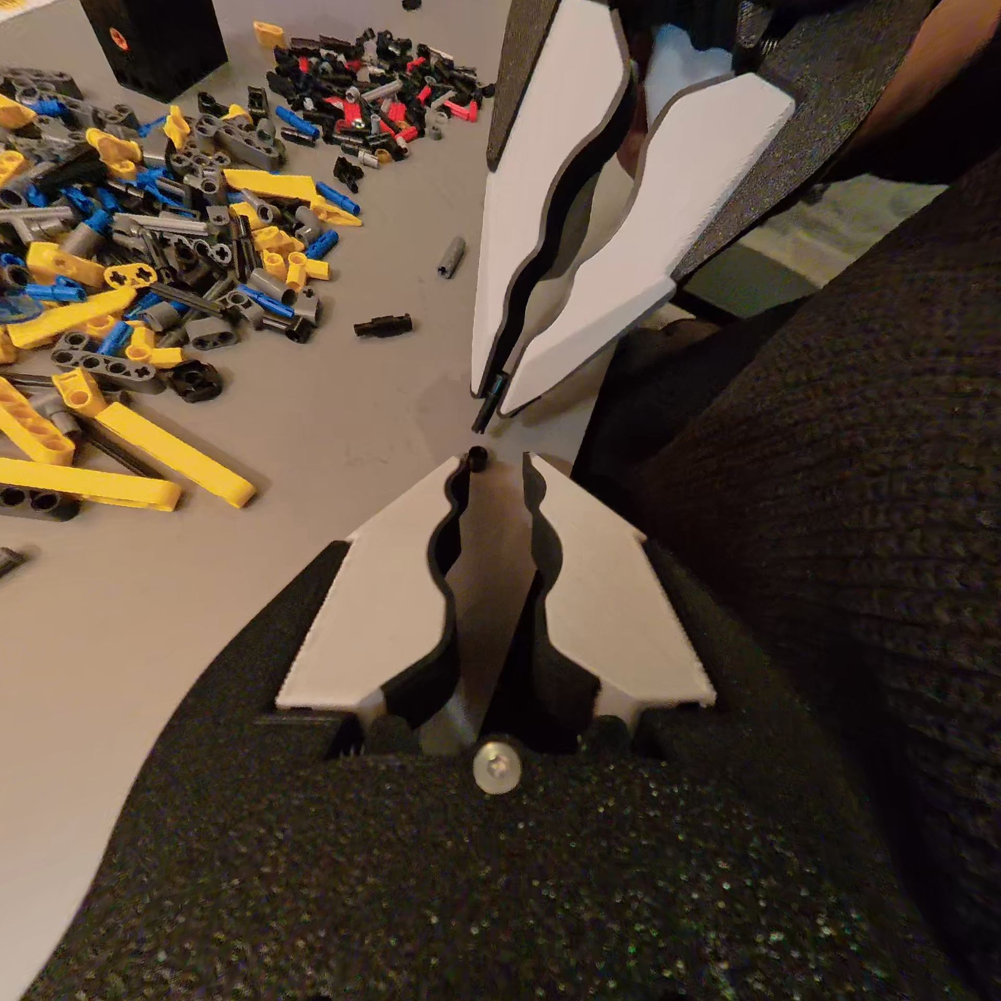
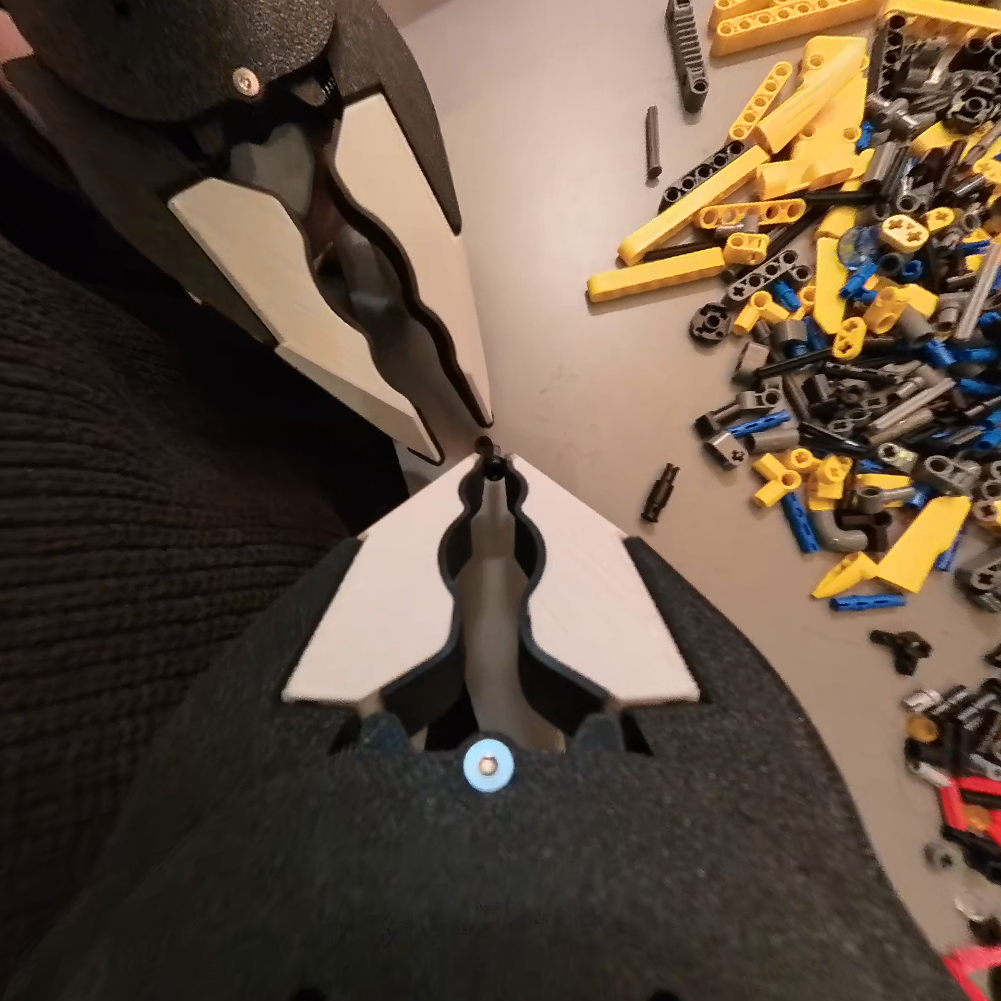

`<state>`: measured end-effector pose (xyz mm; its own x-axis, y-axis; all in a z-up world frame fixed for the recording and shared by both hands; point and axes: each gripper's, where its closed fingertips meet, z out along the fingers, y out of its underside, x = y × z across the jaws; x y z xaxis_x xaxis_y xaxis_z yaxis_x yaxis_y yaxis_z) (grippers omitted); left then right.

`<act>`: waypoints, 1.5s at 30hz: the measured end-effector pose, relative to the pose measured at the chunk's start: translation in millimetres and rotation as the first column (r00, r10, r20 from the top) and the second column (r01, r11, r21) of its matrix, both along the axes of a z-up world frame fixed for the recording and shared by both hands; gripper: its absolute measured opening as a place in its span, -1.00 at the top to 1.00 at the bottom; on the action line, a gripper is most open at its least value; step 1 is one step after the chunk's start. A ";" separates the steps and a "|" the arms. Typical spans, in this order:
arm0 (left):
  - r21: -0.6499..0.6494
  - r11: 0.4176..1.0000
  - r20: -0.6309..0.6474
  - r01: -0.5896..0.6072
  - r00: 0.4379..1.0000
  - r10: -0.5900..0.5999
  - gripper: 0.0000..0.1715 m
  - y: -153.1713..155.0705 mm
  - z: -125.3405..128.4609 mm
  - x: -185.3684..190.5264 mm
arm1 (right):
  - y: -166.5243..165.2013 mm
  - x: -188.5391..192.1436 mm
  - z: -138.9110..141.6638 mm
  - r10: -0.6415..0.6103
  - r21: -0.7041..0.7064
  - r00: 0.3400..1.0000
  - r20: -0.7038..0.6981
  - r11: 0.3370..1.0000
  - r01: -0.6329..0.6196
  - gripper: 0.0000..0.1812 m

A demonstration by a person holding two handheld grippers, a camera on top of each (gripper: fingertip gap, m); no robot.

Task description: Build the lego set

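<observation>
My right gripper [image 2: 495,460] is shut on a thin black pin [image 2: 494,470], which sticks out past its fingertips. In the left wrist view the right gripper [image 1: 490,403] comes down from above with the pin [image 1: 489,403] pointing at my left gripper [image 1: 494,459]. My left gripper is open, with a clear gap between its fingers. A small round black piece [image 1: 478,456] sits against its left fingertip, just below the pin's end. I cannot tell whether pin and piece touch. The left gripper [image 2: 461,440] also shows tip to tip in the right wrist view.
A pile of yellow, blue, grey and black building pieces [image 1: 135,260] [image 2: 866,325] lies on the grey table [image 1: 325,433]. A red and black pile [image 1: 379,92] and a black box [image 1: 157,43] stand farther back. A loose black pin [image 1: 383,325] and a dark knitted sleeve [image 1: 812,514] are close by. The tips of both grippers are at nearly the same place.
</observation>
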<state>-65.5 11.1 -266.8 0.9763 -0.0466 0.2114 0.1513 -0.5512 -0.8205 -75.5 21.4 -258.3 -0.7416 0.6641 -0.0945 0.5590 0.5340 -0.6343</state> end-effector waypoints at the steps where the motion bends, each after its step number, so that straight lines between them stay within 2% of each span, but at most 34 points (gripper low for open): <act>1: 0.003 1.000 0.008 -0.006 1.000 0.006 0.78 0.2 0.4 -0.9 | 1.1 -0.2 1.1 0.008 0.015 1.000 0.000 1.000 -0.008 0.94; 6: 0.005 0.999 0.020 -0.036 0.999 0.036 0.80 -1.4 0.7 -5.8 | 2.6 1.3 1.1 0.063 0.081 0.998 0.014 0.995 -0.064 0.94; 9: -0.022 0.998 -0.056 -0.057 0.997 0.056 0.93 -0.3 -3.4 -9.0 | 4.4 2.8 0.0 0.077 0.103 0.997 0.020 0.992 -0.079 0.94; 11: -0.024 0.999 -0.085 -0.030 0.996 0.028 0.93 1.6 -4.1 -3.3 | 4.8 3.0 0.6 0.073 0.096 0.997 0.023 0.993 -0.075 0.94; 18: -0.043 0.997 -0.145 -0.066 0.988 0.059 0.95 7.7 -6.2 -7.8 | 9.5 5.2 1.8 0.059 0.091 0.998 0.007 0.994 -0.059 0.94; 22: -0.069 0.996 -0.086 -0.055 0.995 0.049 0.95 24.8 -6.0 1.3 | 22.4 5.6 2.9 0.042 0.122 0.999 -0.005 0.992 -0.041 0.94; 27: -0.056 0.997 -0.073 -0.062 0.996 0.058 0.95 56.0 -6.0 6.1 | 44.5 3.1 2.5 0.020 0.189 1.000 -0.014 0.982 -0.017 0.93; 31: -0.047 0.998 -0.084 -0.043 0.996 0.039 0.85 58.2 -4.3 8.4 | 54.9 1.3 4.7 0.015 0.229 1.000 -0.024 0.973 -0.009 0.93; 35: 0.016 0.993 -0.108 -0.119 0.987 0.120 0.85 43.0 8.6 -9.3 | 57.2 4.9 4.4 0.022 0.263 1.000 0.001 0.965 -0.022 0.93; 38: 0.061 0.973 -0.091 -0.222 0.970 0.226 0.85 22.7 15.2 -32.1 | 54.1 11.3 3.2 0.042 0.286 0.998 0.046 0.957 -0.053 0.94; 43: 0.103 0.892 0.009 -0.441 0.897 0.442 0.86 -16.1 17.1 -73.4 | 50.6 15.8 1.9 0.058 0.343 0.992 0.115 0.935 -0.094 0.93; 45: 0.133 0.862 0.019 -0.489 0.871 0.491 1.00 -26.7 22.3 -83.4 | 51.0 15.3 -0.1 0.056 0.352 0.988 0.142 0.930 -0.104 0.93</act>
<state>-149.0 -15.5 -244.5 0.8833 0.4129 0.2223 0.3615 -0.2978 -0.8835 -60.2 72.4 -258.4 -0.7911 0.6104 0.0408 0.5685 0.7581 -0.3195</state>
